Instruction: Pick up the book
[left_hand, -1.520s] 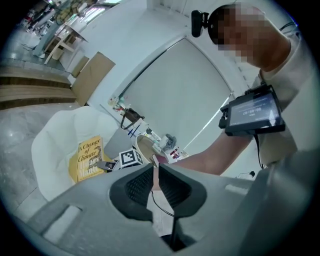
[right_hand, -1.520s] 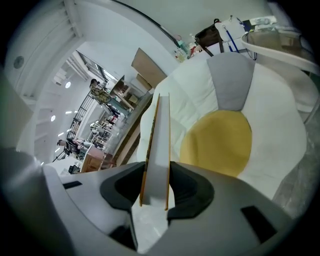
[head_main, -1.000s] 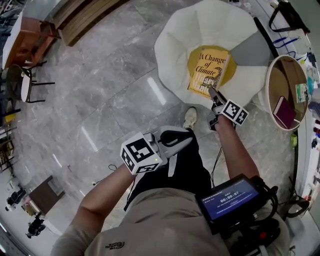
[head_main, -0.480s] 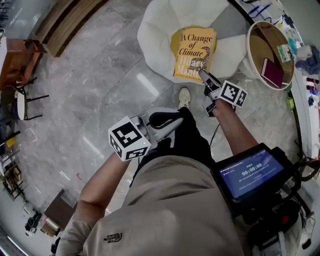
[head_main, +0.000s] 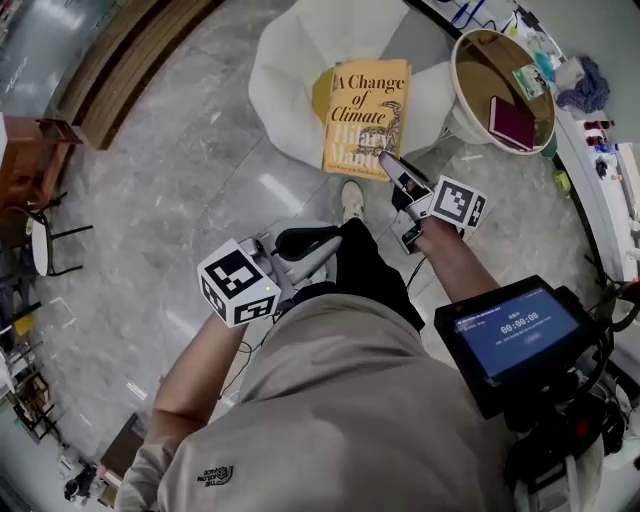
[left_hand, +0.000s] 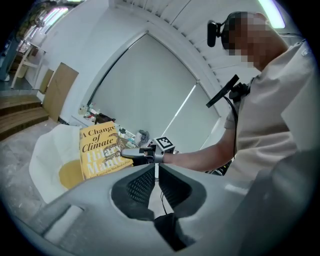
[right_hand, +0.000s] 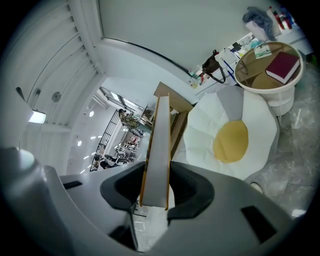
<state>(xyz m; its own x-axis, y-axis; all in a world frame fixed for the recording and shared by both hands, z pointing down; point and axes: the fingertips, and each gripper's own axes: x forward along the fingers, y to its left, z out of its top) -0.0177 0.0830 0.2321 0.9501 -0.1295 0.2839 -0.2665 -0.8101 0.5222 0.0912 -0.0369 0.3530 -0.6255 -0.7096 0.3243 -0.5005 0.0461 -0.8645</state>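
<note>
The right claw (head_main: 390, 167) covers the lower corner of the book (head_main: 365, 105); the white cushion (head_main: 285, 80) runs off the head view's top edge.

Bright, even light; sharp centre, strong fisheye bending at edges

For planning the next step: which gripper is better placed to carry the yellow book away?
Right. The right gripper is clamped on the yellow book's lower edge, above the white cushion. The left gripper is shut, empty and apart from the book.
</note>
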